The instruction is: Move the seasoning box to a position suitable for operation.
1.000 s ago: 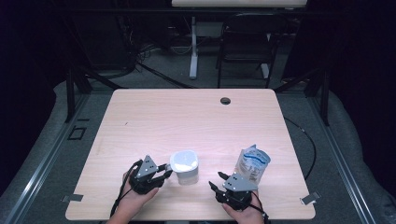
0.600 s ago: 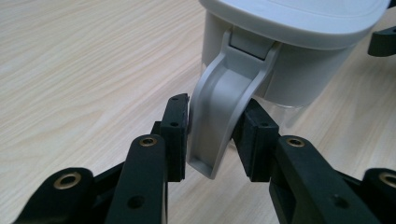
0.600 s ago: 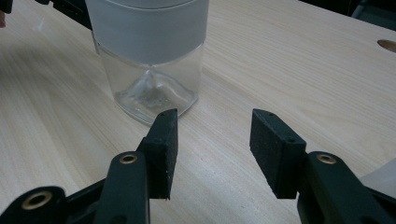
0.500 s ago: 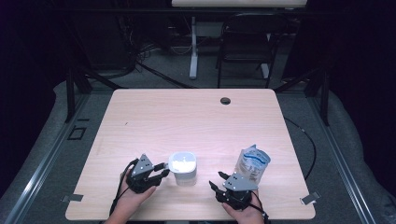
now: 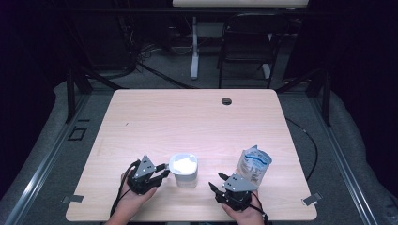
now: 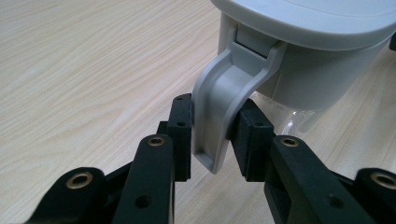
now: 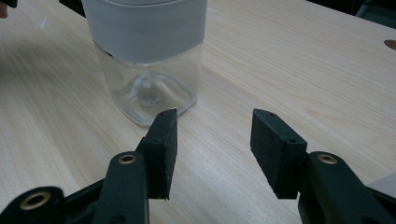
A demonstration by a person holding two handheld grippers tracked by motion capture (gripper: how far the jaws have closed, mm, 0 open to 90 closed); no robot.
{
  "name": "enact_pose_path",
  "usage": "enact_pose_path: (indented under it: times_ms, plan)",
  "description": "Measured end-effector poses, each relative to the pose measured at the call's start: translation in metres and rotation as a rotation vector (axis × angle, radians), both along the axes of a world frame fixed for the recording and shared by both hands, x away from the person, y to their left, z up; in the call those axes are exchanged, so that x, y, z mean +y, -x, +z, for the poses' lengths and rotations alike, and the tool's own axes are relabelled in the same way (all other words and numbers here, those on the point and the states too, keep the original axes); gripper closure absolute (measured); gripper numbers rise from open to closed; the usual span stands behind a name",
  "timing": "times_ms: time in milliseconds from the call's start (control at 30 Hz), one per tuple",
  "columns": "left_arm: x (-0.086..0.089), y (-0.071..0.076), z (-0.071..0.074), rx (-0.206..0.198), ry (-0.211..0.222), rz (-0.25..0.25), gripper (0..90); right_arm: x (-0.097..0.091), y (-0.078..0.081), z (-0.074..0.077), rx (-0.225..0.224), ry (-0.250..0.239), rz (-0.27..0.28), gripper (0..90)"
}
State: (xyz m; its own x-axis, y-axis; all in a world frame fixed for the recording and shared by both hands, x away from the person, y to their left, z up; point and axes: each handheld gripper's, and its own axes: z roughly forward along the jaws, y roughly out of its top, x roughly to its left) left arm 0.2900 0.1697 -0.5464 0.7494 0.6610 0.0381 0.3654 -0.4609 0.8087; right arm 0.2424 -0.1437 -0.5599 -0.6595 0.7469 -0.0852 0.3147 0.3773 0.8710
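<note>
The jar [image 5: 184, 169] is stood near the bench's [image 5: 187, 117] front edge, its grey lid clasp [image 6: 223, 100] pinched by the left hand-held gripper [image 5: 162, 171], whose jaws have just been closing. The right hand-held gripper [image 5: 219, 183] is held open and empty beside the pouch [image 5: 253, 164] — the far half of the bench is left free.

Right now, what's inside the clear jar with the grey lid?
The jar looks empty: through its clear lower wall the right gripper view shows only the glass bottom and the table behind. The grey lid and its band hide the upper part.
</note>
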Motion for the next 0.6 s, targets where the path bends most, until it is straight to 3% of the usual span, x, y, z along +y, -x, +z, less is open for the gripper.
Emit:
enact_pose_path:
  times_ms: [200,367,500,600]
  plan:
    - [-0.005,0.002,0.0,0.009,0.003,-0.026,70.7,0.001,-0.001,-0.001,0.002,0.001,0.0,51.3]
    - [-0.002,-0.001,0.002,0.078,0.04,-0.043,68.2,0.0,-0.001,0.0,-0.002,0.002,-0.003,51.2]
    - [-0.001,-0.001,0.005,0.081,0.034,-0.063,66.4,-0.001,-0.001,0.0,-0.001,0.0,-0.009,51.1]
    - [0.007,-0.002,0.011,0.113,0.074,-0.103,63.4,-0.002,-0.001,0.0,0.0,-0.002,-0.011,51.0]
